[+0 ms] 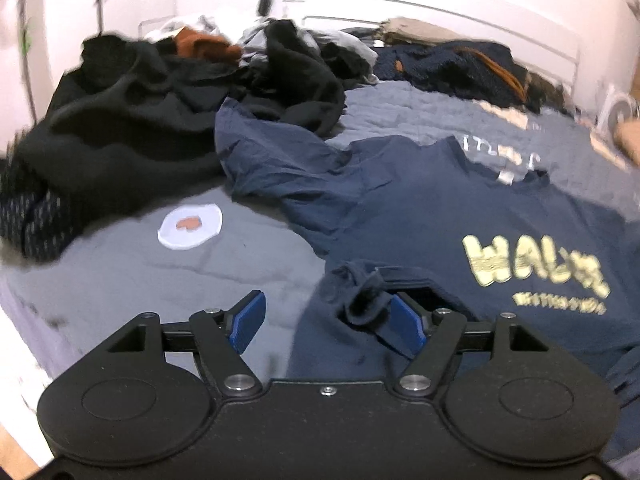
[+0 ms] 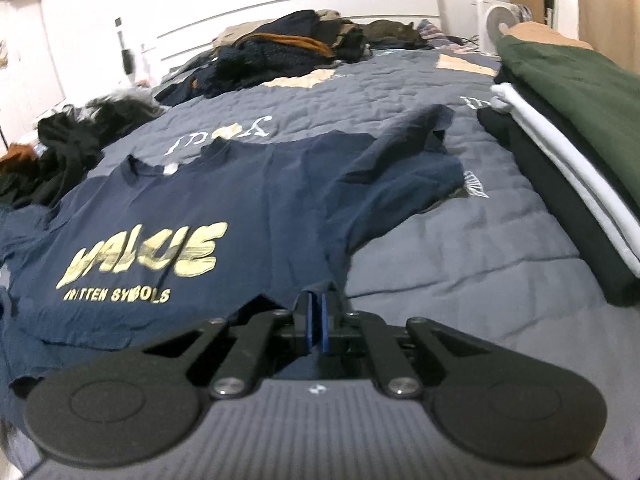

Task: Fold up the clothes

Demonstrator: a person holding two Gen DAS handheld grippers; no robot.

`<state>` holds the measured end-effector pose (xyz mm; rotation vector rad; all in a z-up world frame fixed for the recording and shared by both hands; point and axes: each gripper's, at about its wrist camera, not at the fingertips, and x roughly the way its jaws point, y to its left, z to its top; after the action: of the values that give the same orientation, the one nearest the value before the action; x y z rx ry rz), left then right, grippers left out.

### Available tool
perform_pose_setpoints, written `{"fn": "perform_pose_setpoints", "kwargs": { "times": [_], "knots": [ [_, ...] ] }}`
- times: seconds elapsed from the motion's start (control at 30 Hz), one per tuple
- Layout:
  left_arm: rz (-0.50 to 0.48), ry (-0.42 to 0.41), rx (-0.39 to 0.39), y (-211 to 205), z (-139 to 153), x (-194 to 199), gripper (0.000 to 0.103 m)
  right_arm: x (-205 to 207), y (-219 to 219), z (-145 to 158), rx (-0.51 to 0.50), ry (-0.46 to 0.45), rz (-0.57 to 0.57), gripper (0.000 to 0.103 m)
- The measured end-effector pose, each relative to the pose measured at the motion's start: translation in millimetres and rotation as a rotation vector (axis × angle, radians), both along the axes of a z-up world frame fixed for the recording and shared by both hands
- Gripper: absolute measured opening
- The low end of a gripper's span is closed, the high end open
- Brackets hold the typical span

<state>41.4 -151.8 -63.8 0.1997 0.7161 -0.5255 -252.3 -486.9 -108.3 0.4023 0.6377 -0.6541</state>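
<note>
A navy T-shirt (image 1: pixel 420 208) with gold lettering lies spread front-up on the grey-blue bed cover, also in the right wrist view (image 2: pixel 248 200). My left gripper (image 1: pixel 328 316) is open at the shirt's bottom hem; a bunched corner of the hem (image 1: pixel 360 292) drapes over its right finger. My right gripper (image 2: pixel 316 320) is shut on the other bottom corner of the shirt, with the cloth pinched between the blue pads (image 2: pixel 325 320).
A heap of dark unfolded clothes (image 1: pixel 140 112) lies at the left of the bed, more at the headboard (image 2: pixel 288 48). A stack of folded clothes (image 2: pixel 568 128), green on top, sits on the right. A white round patch (image 1: pixel 190 225) marks the bed cover (image 2: pixel 460 240).
</note>
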Motion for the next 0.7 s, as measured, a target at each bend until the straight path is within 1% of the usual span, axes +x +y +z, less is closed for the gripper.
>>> {"fn": "perform_pose_setpoints", "kwargs": {
  "times": [0.03,0.07,0.1,0.13,0.17,0.2,0.23,0.27,0.37,0.43,0.47,0.5,0.53,0.57,0.6,0.63,0.67,0.7],
  "knots": [
    [-0.023,-0.018,0.022,-3.3,-1.1,1.1,0.064,1.7,1.8,-0.2,-0.006,0.005,0.008,0.008],
    [-0.043,-0.032,0.044,-6.6,-2.6,2.7,0.06,3.2,2.9,-0.5,-0.012,0.013,0.013,0.008],
    [-0.057,-0.032,0.055,-9.0,-4.6,5.2,0.059,3.9,3.8,-0.8,-0.017,0.017,0.018,0.008],
    [-0.067,-0.023,0.06,-10.7,-6.6,8.0,0.057,4.9,4.5,-1.2,-0.019,0.021,0.024,0.008],
    [-0.074,-0.008,0.055,-11.3,-8.3,10.5,0.051,5.5,4.3,-2.0,-0.015,0.025,0.026,0.008],
    [-0.078,0.013,0.043,-11.2,-9.7,12.8,0.047,6.1,4.1,-2.9,-0.011,0.029,0.027,0.008],
    [-0.085,0.023,0.039,-11.8,-11.0,14.0,0.041,6.9,3.6,-4.0,-0.005,0.031,0.029,0.009],
    [-0.095,0.027,0.04,-13.0,-12.3,14.4,0.037,7.7,3.2,-5.2,0.0,0.033,0.031,0.009],
    [-0.118,0.034,0.048,-16.8,-16.0,15.6,0.037,13.3,3.3,-7.7,-0.006,0.044,0.039,0.012],
    [-0.125,0.051,0.047,-18.4,-18.3,17.6,0.037,17.9,2.6,-9.6,-0.01,0.053,0.048,0.018],
    [-0.13,0.06,0.042,-18.7,-19.1,18.4,0.037,19.3,2.3,-10.3,-0.01,0.053,0.052,0.018],
    [-0.134,0.067,0.038,-18.8,-19.6,18.9,0.034,19.7,2.3,-10.4,-0.012,0.045,0.054,0.018],
    [-0.135,0.072,0.036,-18.6,-19.9,19.3,0.021,19.9,2.1,-10.5,-0.013,0.037,0.055,0.017],
    [-0.134,0.075,0.034,-18.2,-20.0,19.5,0.017,19.4,1.1,-10.5,-0.005,0.022,0.054,0.017],
    [-0.132,0.078,0.033,-17.8,-20.1,19.8,0.016,18.7,-0.4,-10.3,0.007,0.008,0.051,0.013],
    [-0.127,0.076,0.026,-16.8,-19.1,20.4,0.011,18.0,-2.0,-10.1,0.019,-0.005,0.047,0.009],
    [-0.119,0.07,0.017,-15.5,-17.4,21.2,0.007,17.4,-3.6,-9.9,0.03,-0.019,0.043,0.006],
    [-0.111,0.065,0.007,-14.2,-15.8,22.0,0.007,16.7,-5.5,-9.5,0.037,-0.031,0.036,0.003]
  ]
}}
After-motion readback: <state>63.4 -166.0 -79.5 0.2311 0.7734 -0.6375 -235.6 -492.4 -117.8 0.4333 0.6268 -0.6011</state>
